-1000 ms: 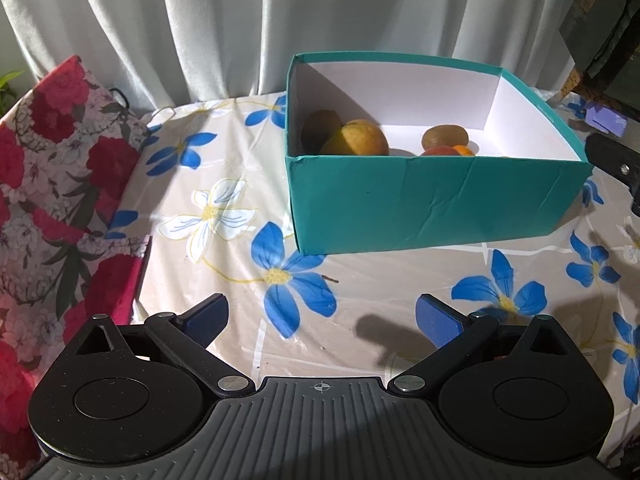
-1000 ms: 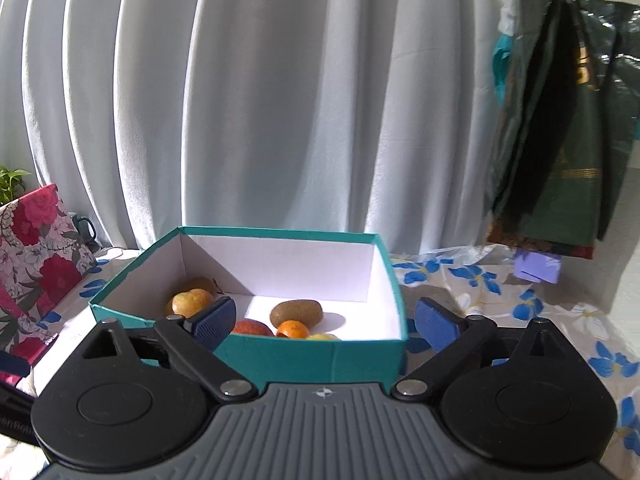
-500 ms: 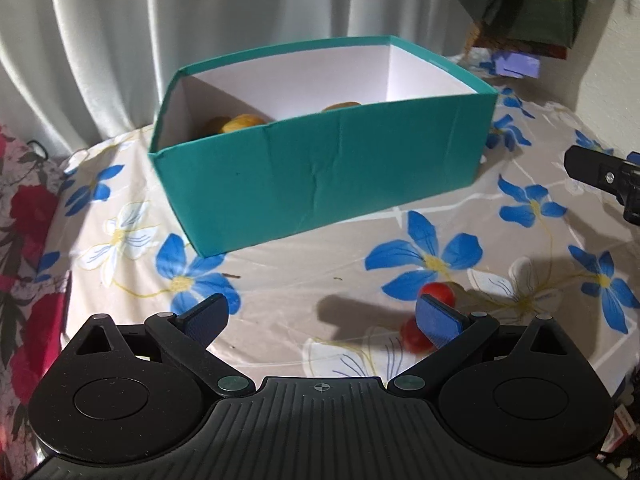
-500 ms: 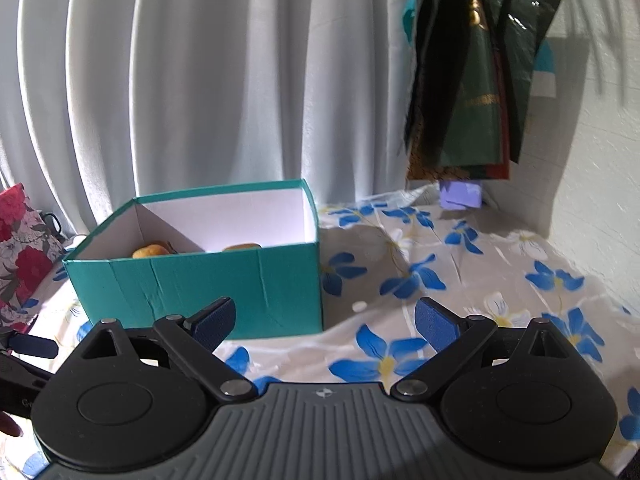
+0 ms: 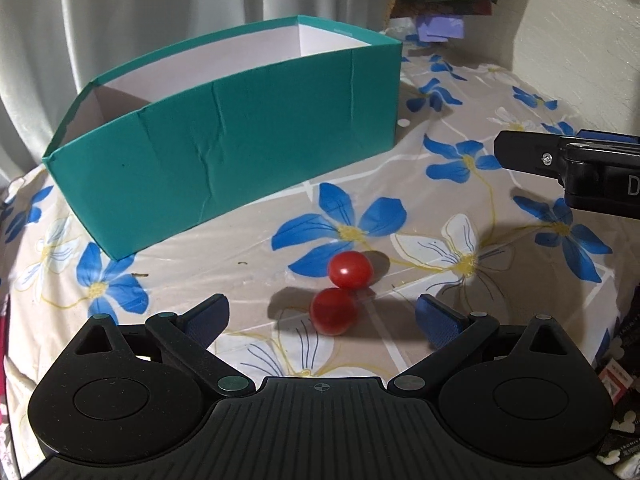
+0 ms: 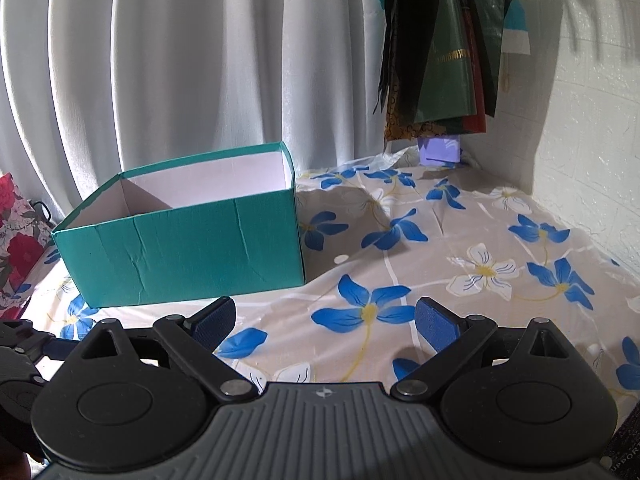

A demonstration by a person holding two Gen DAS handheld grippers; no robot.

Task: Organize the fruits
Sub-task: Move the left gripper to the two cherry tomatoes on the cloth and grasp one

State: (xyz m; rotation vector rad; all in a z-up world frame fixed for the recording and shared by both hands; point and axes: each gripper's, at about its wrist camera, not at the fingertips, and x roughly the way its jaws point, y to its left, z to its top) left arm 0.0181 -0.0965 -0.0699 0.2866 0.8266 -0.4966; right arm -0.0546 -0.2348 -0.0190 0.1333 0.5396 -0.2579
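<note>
Right now your left gripper [image 5: 322, 320] is spread wide and grips nothing, its blue pads [image 5: 208, 318] well apart. Two red tomatoes [image 5: 350, 269] lie on the flowered tablecloth [image 5: 460, 160] just ahead, touching each other; the nearer tomato [image 5: 333, 311] sits between the fingertips, though neither pad touches it. Your right gripper [image 6: 324, 322] is likewise fully open and empty (only cloth shows between its fingers). Beyond the tomatoes stands one teal box [image 5: 240, 148], open-topped with white inside walls; from this low angle you cannot see its contents. A pale curtain [image 6: 180, 60] hangs behind it.
</note>
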